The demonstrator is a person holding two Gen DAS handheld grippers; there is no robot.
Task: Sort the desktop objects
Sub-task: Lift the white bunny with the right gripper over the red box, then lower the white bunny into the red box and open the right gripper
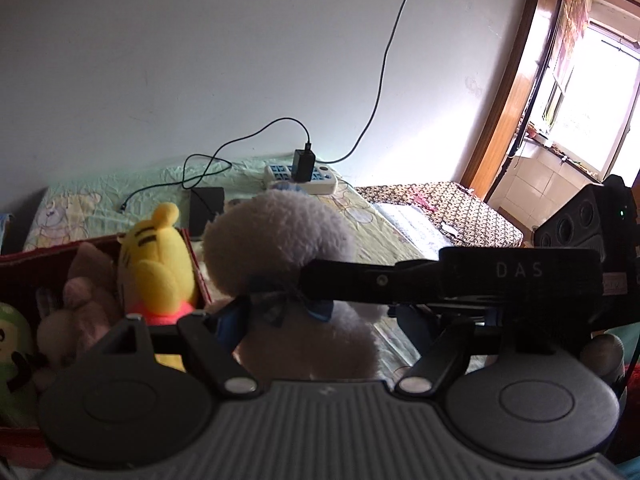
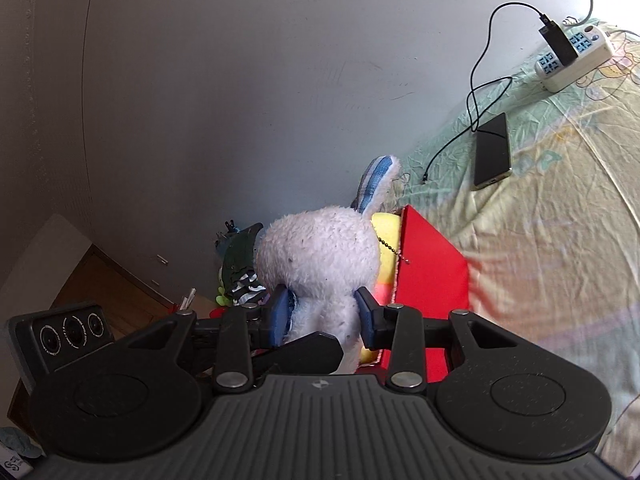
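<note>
The right gripper [image 2: 322, 312] pinches the white bunny [image 2: 320, 260] at its thin neck, beside the red box [image 2: 432, 264] at mid-frame; soft plush could slip out; the left gripper [image 1: 320, 320] seems closed on it too, though I cannot tell.

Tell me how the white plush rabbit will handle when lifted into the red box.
The white plush rabbit probably squashes: the right tongs pinch its neck narrow. Its ear likely flops. Fuzzy pile should resist slipping.
</note>
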